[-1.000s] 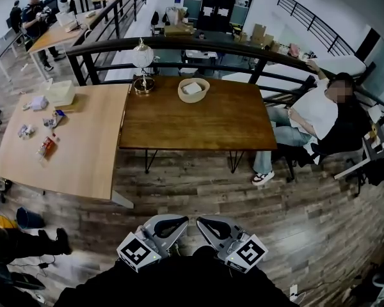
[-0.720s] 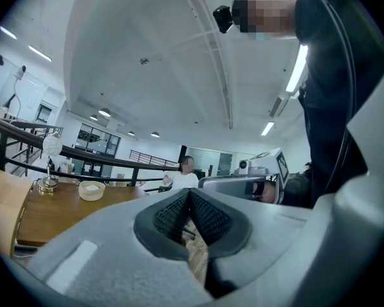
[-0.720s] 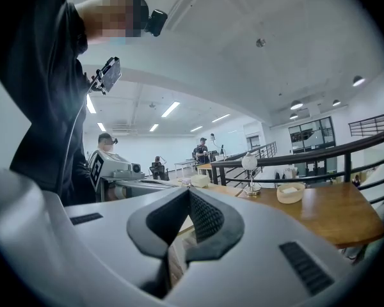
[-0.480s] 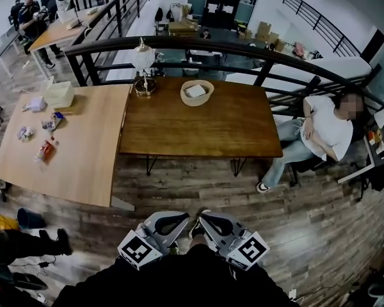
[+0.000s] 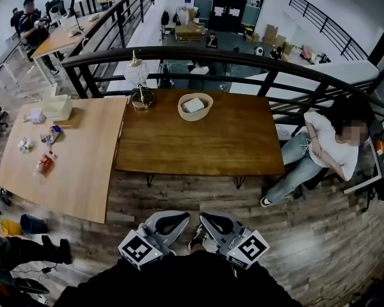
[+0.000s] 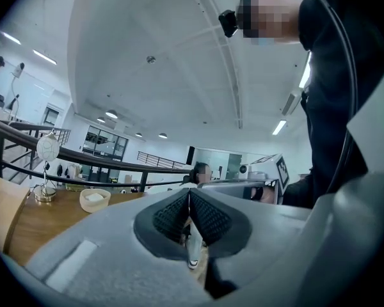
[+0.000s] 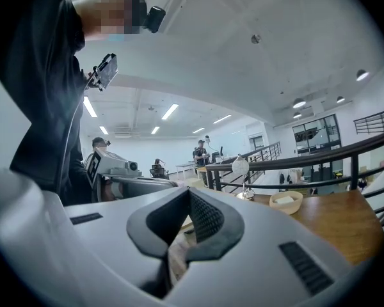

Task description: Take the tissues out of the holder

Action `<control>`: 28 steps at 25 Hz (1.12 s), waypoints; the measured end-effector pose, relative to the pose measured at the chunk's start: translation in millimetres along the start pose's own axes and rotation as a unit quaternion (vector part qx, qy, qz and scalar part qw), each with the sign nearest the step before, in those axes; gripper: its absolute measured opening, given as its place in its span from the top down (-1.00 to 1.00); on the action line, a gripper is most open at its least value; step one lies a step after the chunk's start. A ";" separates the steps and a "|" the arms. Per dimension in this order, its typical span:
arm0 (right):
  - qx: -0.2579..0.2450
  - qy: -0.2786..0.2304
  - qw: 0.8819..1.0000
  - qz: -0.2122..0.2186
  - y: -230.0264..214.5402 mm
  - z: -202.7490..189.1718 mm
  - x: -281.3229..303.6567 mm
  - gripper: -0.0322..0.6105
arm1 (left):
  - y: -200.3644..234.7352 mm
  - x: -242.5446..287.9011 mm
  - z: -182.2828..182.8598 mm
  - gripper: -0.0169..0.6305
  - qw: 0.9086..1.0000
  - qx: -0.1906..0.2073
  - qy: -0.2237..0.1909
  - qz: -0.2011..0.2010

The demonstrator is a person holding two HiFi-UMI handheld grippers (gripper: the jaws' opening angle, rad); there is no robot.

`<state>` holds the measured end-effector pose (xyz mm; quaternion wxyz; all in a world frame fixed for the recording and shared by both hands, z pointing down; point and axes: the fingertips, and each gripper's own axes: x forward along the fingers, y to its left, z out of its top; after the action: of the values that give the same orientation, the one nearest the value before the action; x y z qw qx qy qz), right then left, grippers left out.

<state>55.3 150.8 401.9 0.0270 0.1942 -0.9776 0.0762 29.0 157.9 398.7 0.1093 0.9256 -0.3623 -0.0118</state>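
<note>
A round beige holder (image 5: 194,107) with white tissues (image 5: 193,103) in it stands at the far middle of the dark wooden table (image 5: 198,139). The holder (image 6: 94,199) shows small at the left of the left gripper view, and the same holder (image 7: 287,201) at the right of the right gripper view. My left gripper (image 5: 181,217) and right gripper (image 5: 205,217) hang side by side close to my body, over the floor and well short of the table. Both are shut with nothing between the pads (image 6: 189,203) (image 7: 191,200).
A globe lamp (image 5: 136,74) stands on the table's far left corner. A lighter table (image 5: 64,152) with small packets adjoins on the left. A black railing (image 5: 243,59) runs behind. A seated person (image 5: 326,149) is at the table's right end.
The view has advanced toward the table, and the seated person now appears further right. Both grippers stay shut close to my body.
</note>
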 end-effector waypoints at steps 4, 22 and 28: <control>0.004 -0.001 1.000 0.007 -41.2 4.4 0.9 0.89 | 17.7 34.9 7.8 0.92 1.000 0.003 0.000 0.010; 0.020 0.010 0.999 0.038 -164.4 14.0 -29.3 0.89 | 35.9 157.4 25.4 0.92 0.998 0.016 0.016 0.050; 0.028 0.012 0.999 0.037 -185.6 12.4 -22.8 0.89 | 49.6 171.8 24.7 0.92 0.998 0.021 0.022 0.057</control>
<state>147.3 -12.1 413.5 0.0306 0.1577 -0.9812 0.1066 120.0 2.0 394.9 0.0982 0.9055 -0.4122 0.0229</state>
